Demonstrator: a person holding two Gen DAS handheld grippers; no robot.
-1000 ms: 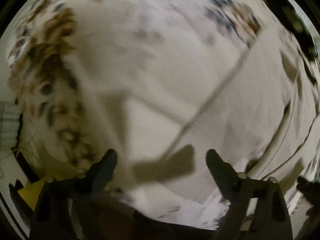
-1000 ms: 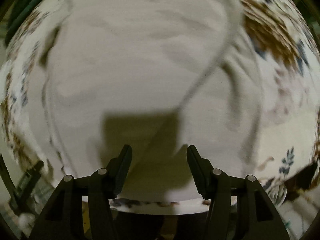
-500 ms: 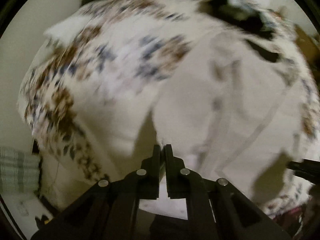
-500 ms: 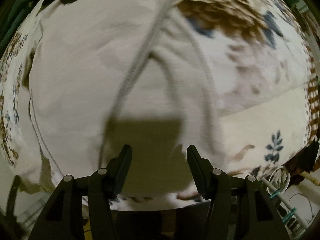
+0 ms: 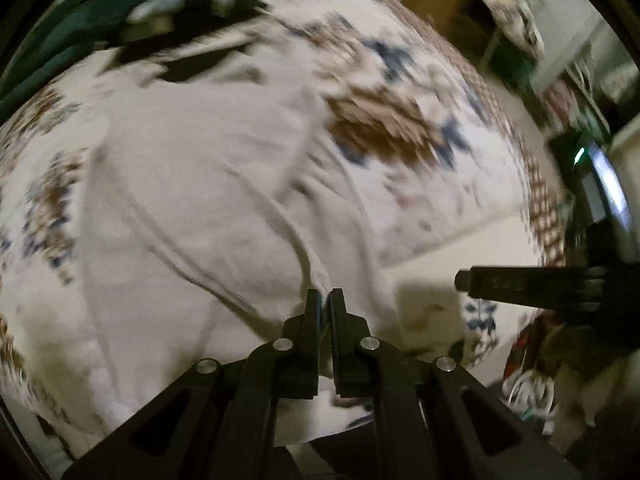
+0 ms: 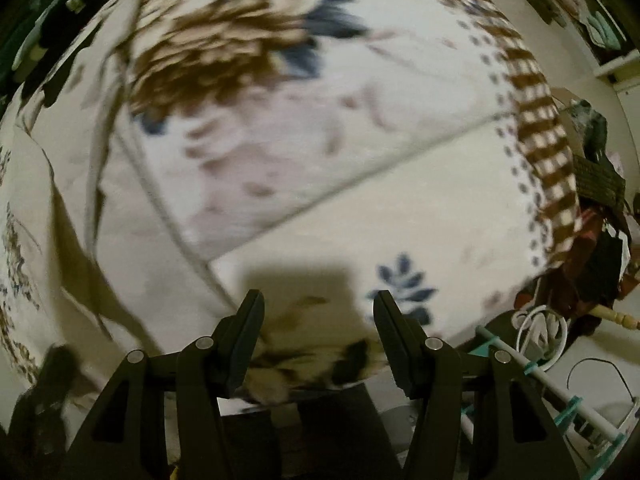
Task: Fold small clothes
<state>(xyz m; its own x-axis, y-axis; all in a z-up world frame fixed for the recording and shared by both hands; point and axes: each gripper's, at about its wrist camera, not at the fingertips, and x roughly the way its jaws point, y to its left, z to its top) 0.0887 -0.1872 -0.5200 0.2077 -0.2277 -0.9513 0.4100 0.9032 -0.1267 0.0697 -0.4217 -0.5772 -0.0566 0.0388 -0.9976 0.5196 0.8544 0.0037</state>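
Note:
A plain white garment lies spread on a bedspread with brown and blue flowers. My left gripper is shut on a near edge of the white garment, which runs up into the jaws. In the right wrist view the garment shows only at the left, with its seamed edge. My right gripper is open and empty over the bedspread, to the right of the garment. It also shows from the side in the left wrist view.
The bedspread's brown checked border marks the bed's right edge. Beyond it lie cables, a white coil and a teal-clipped rod on the floor. Dark green cloth and a dark item lie at the far left.
My left gripper closed from wide open onto the white garment's edge and has swung right with it. My right gripper stayed open and moved right, off the garment, over the bedspread.

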